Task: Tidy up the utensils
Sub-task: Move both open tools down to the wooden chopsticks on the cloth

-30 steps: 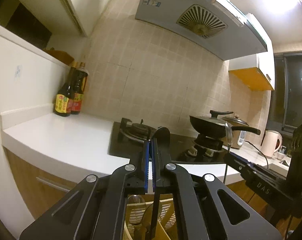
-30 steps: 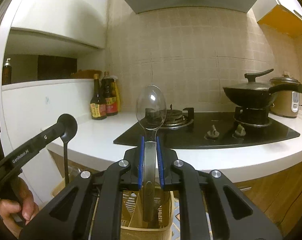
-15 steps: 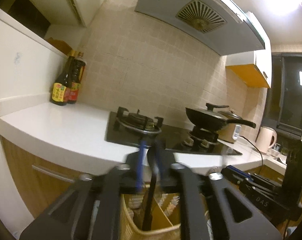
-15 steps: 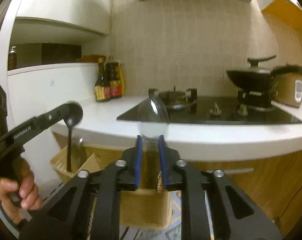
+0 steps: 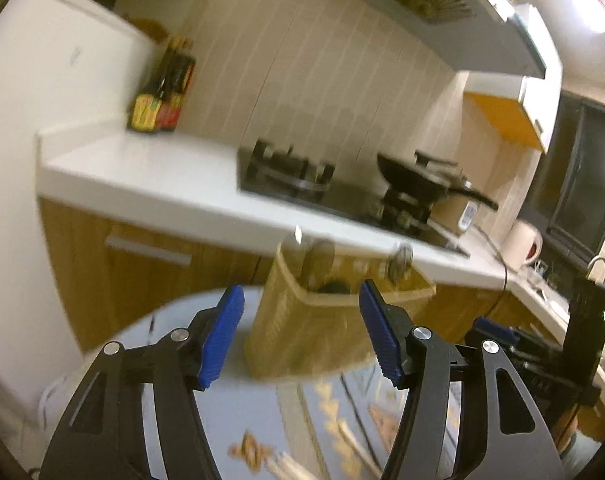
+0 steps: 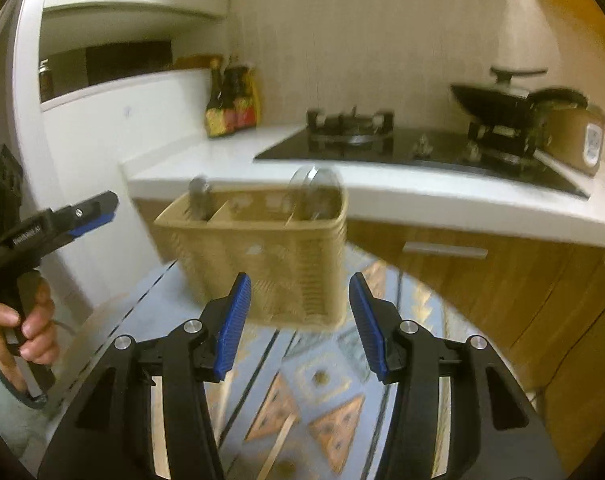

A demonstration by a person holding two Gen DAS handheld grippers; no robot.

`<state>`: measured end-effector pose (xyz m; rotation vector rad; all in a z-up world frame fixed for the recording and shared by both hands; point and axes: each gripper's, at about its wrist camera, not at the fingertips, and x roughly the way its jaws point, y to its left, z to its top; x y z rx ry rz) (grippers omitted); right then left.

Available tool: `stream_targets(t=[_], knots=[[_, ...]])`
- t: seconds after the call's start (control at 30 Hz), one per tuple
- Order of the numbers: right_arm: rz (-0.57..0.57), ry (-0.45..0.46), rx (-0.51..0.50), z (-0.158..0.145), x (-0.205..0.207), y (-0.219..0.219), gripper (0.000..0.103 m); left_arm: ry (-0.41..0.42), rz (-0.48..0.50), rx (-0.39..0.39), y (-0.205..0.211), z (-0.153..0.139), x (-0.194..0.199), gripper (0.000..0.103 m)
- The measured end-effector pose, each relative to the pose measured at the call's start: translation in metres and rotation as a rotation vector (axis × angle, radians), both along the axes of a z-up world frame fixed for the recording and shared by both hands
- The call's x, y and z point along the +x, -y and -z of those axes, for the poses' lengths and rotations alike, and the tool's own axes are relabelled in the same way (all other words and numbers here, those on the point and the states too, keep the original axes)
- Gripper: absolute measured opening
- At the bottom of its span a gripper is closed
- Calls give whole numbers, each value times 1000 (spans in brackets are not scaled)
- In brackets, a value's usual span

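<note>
A tan woven utensil basket (image 6: 262, 256) stands on a round table with a blue patterned cloth (image 6: 322, 380); it also shows in the left wrist view (image 5: 318, 332). A clear spoon (image 6: 314, 192) stands in its right compartment and a dark spoon (image 6: 200, 198) in its left one. In the left wrist view spoon heads (image 5: 320, 258) stick up from the basket. My right gripper (image 6: 296, 320) is open and empty, just in front of the basket. My left gripper (image 5: 300, 336) is open and empty, in front of the basket, and shows at the left of the right wrist view (image 6: 90, 214).
Chopsticks lie on the cloth (image 5: 354, 436) near the grippers. Behind the table is a white counter (image 6: 382, 192) with wooden cabinets, a gas hob (image 6: 350, 128), a black wok (image 6: 502, 100) and sauce bottles (image 6: 230, 100). A white wall stands at the left.
Both grippers let go of their spoons, which now stand in the basket, opened wide and pulled back and down from it. The frames are motion-blurred.
</note>
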<state>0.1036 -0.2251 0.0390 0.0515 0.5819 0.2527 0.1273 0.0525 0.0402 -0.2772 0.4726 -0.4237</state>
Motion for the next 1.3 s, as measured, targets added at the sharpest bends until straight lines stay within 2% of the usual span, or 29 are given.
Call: stream_targets(t=[0.13,0.3,0.47,0.53,0.7,0.8,1.0,1.3], knots=[[-17,-157,-8,12,-10,-9,48,-87,-14,79,3,13,-21,58],[-42,-271,-16,36,-29,-24,48,-207,0,149,7,42,-37,58],[-130,-365,52,67,-55,-48,47,-311,22,159,3,74,-50,56],[-175,-389,42,80,-69,-66,42,-325,30,160,2,80,-55,56],[-222,-419,-42,105,-92,-98,32,-347,63,184,4,93,-67,52],[-216,-428,-47,110,-94,-103,27,-352,77,203,7,97,-71,49],[-191,-410,-85,109,-97,-105,23,-359,91,186,2,102,-77,49],[-196,-402,-132,112,-91,-105,22,-366,95,175,1,104,-79,49]])
